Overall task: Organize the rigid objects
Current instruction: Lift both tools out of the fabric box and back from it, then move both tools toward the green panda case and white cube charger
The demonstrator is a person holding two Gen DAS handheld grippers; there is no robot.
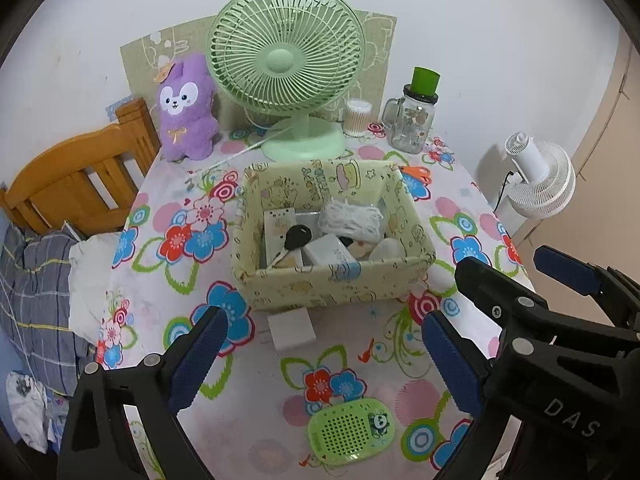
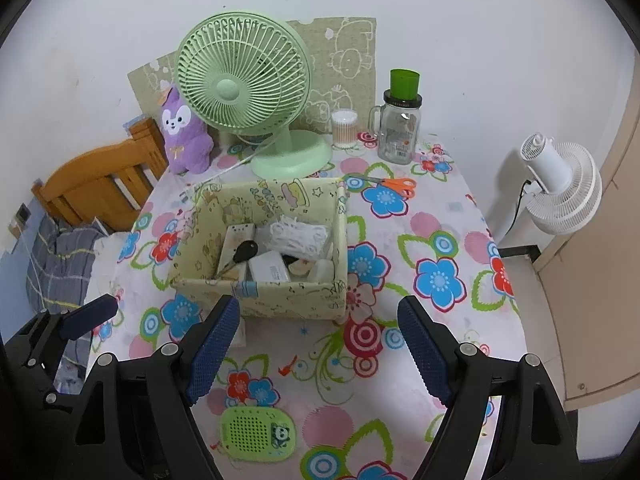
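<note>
A pale yellow patterned storage box (image 1: 320, 286) (image 2: 280, 296) stands mid-table and holds a black-headed key (image 1: 298, 236), white cord, white boxes and other small items. A flat white block (image 1: 292, 330) lies on the cloth just in front of it. A green panda-printed speaker case (image 1: 350, 434) (image 2: 256, 432) lies near the front edge. Orange scissors (image 2: 394, 185) lie behind the box to its right. My left gripper (image 1: 324, 356) is open and empty above the white block. My right gripper (image 2: 320, 344) is open and empty in front of the box.
A green desk fan (image 1: 286, 64), a purple plush (image 1: 186, 108), a cotton-swab tub (image 1: 357, 117) and a glass mug jar with a green cup (image 1: 412, 120) line the back of the flowered table (image 2: 440, 240). A wooden bed frame (image 1: 76, 184) stands left, a white fan (image 2: 560, 188) right.
</note>
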